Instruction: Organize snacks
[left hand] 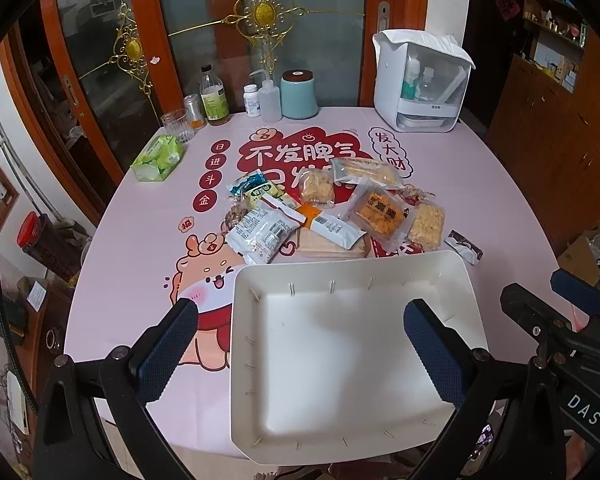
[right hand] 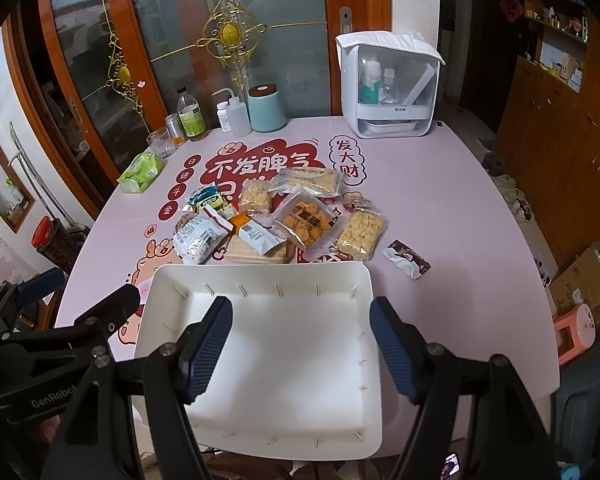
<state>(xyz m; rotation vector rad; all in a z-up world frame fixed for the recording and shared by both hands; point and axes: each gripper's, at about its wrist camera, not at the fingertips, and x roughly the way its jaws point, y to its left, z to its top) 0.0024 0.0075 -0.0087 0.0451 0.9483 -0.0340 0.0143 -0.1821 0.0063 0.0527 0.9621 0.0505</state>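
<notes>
Left gripper point(left hand: 300, 344) and right gripper point(right hand: 302, 344) level, jaws apart over white tray point(right hand: 356, 272), snack packets point(right hand: 300, 216) beyond

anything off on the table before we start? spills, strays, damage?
No spills or damage visible. The snack packets lie in a loose overlapping heap behind the empty white plastic tray. One dark brown foil packet sits apart to the right. The tray's near edge seems to overhang the pink table.

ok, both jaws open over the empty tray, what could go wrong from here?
1. The tray overhangs the near table edge; a downward push might tip it off.
2. The snack packets overlap in a heap, so a grab may drag neighbours.
3. The small dark packet lies apart to the right and could get missed.
</notes>
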